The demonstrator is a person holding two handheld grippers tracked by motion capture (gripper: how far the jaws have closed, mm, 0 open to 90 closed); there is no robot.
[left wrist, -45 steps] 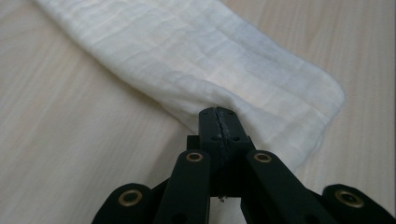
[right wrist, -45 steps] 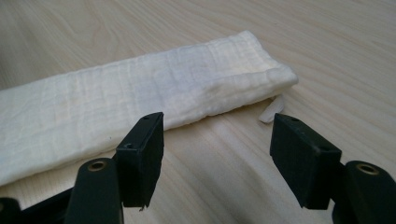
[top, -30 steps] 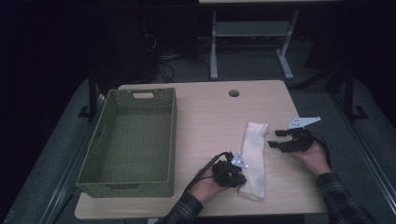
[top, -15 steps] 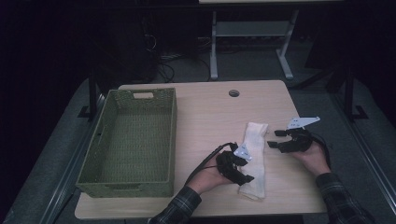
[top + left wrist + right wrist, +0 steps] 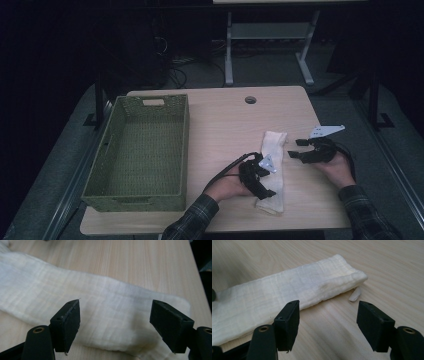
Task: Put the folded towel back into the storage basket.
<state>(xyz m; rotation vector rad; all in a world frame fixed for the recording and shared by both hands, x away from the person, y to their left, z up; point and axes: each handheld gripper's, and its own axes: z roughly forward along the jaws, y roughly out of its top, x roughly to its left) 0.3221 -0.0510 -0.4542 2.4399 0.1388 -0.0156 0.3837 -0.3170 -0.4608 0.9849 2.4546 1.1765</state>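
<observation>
Your left tool [image 5: 262, 181] sits nearest you, low over the near end of the folded white cloth [image 5: 271, 167], with its jaws spread wide. In the left gripper view the cloth [image 5: 100, 312] runs crosswise just past the two black jaws and fills the gap between them; nothing is pinched. One jaw hangs over the cloth's near edge, the other over the part towards its end, and whether either pad touches the fabric cannot be told. Your left hand [image 5: 227, 186] comes in from the near edge of the tabletop [image 5: 225, 120], a plaid sleeve behind it.

Your right tool [image 5: 300, 149] is a little farther out, just to the right of the cloth and apart from it, its jaws also wide and holding nothing. In the right gripper view the cloth [image 5: 287, 292] lies ahead and to the left of the jaws, its folded far end pointing off to the upper right, and a small white tag [image 5: 355, 295] pokes out from under that end onto the bare wood. The space between these jaws shows mostly wood.

Well to the left of both tools, a green woven basket [image 5: 100, 170] stands on the tabletop. Beyond the tools, near the far edge, there is a round hole [image 5: 250, 100] in the tabletop.
</observation>
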